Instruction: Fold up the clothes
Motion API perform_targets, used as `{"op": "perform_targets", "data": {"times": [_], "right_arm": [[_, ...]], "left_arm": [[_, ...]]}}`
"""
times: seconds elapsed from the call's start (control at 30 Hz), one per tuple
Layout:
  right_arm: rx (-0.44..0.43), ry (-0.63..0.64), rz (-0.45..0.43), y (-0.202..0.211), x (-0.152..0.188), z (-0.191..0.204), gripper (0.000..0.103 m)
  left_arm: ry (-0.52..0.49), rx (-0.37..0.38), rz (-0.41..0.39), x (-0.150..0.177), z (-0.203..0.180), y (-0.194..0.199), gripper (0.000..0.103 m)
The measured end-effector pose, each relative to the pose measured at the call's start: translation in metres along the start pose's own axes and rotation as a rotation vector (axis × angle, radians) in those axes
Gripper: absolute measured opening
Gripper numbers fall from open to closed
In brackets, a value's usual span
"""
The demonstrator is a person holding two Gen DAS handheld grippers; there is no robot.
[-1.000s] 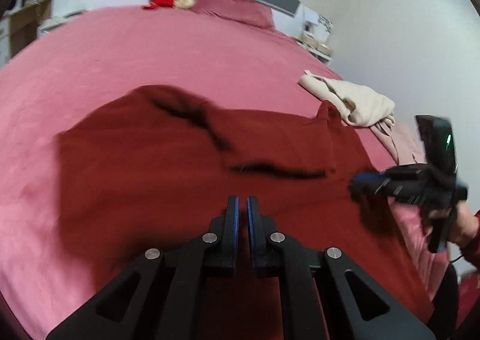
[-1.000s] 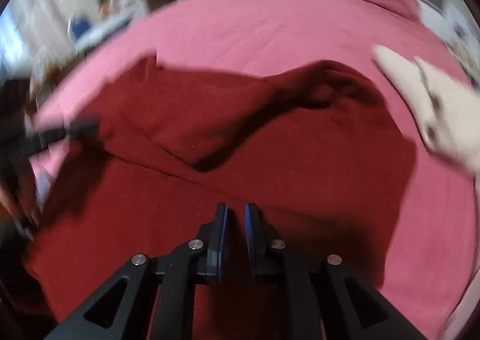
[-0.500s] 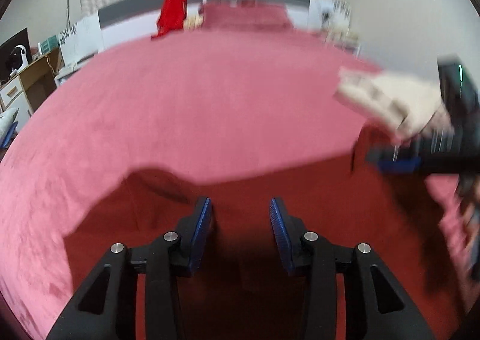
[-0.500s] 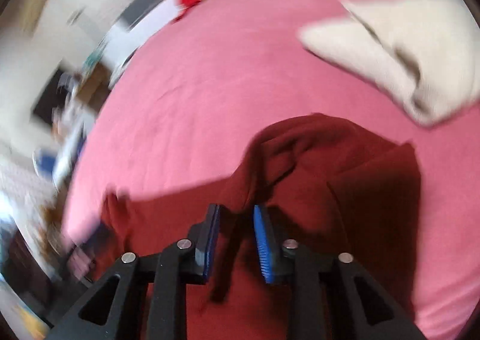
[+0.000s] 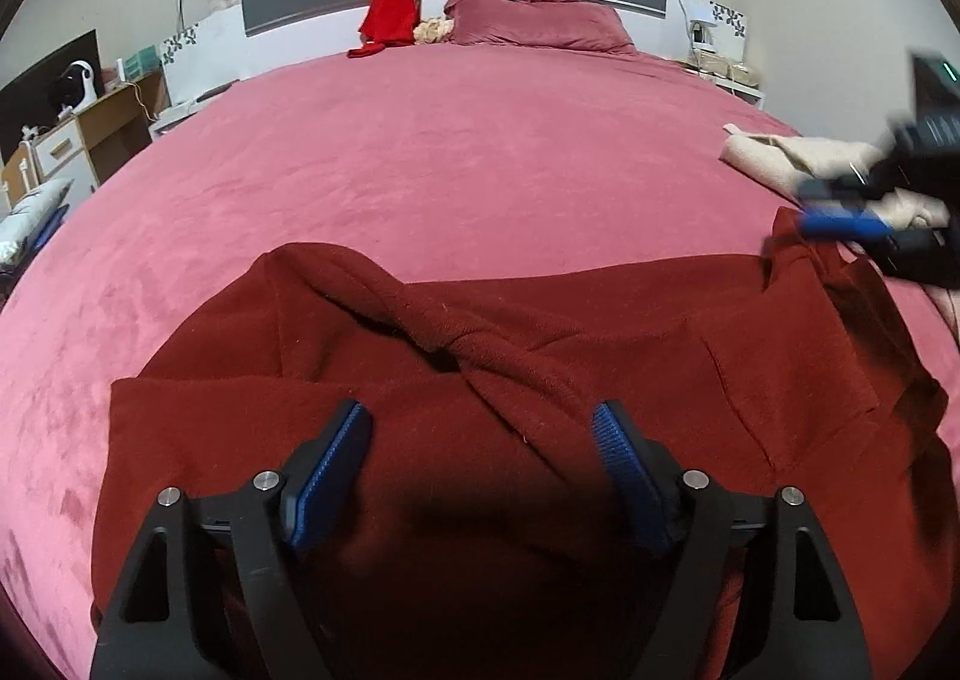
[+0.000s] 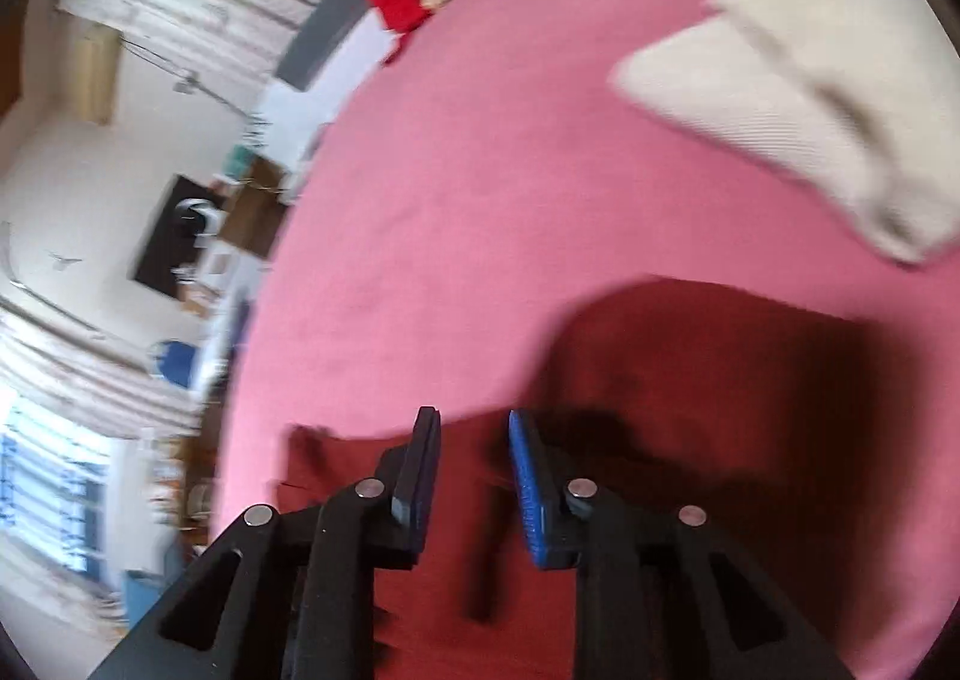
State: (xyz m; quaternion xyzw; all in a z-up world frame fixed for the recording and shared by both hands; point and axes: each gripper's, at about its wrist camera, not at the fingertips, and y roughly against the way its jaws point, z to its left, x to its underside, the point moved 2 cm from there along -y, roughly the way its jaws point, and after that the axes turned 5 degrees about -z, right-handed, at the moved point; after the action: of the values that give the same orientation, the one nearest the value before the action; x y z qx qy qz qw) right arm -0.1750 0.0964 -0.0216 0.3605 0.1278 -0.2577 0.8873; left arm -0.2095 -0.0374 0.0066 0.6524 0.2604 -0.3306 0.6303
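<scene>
1. The garment [image 5: 540,356], dark red, lies spread on the pink bed [image 5: 456,152], near its close edge. Its long axis runs left to right across the left wrist view.
2. The left tool [image 5: 480,446] hovers over the garment's near middle. Its jaws are opening, already wide, and hold nothing; the cloth lies below them, not between the pads.
3. The right tool [image 6: 471,476] is at the garment's right end, seen in the left view as a blurred black and blue shape by a raised corner of cloth. Its jaws are closing, the gap narrow. In its own view red cloth shows behind the gap, but the pads do not seem to press on any; blur makes this unsure.
4. The relation that matters: the garment's far edge, with a rumpled ridge or sleeve [image 5: 420,320] crossing it, lies just ahead of the left tool, so that tool looks nearer to the bunched part. The right tool is nearer to the right end.
5. Judgement: the next step is probably flattening or taking hold of an edge for a fold; the ridge would need smoothing first.
6. Hard to make out: the garment's near edge is cut off below both tools and sits in shadow. The right view is tilted and smeared. A cream garment [image 6: 810,98] lies just beyond the red one's right end; whether they touch I cannot tell.
</scene>
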Motion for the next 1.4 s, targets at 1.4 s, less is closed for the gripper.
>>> {"op": "perform_targets", "data": {"times": [1.4], "right_arm": [[0.361,0.472,-0.036,0.016,-0.034,-0.008,0.022]], "left_arm": [[0.103,-0.185,0.045,-0.054,0.075,-0.038,0.086]]}}
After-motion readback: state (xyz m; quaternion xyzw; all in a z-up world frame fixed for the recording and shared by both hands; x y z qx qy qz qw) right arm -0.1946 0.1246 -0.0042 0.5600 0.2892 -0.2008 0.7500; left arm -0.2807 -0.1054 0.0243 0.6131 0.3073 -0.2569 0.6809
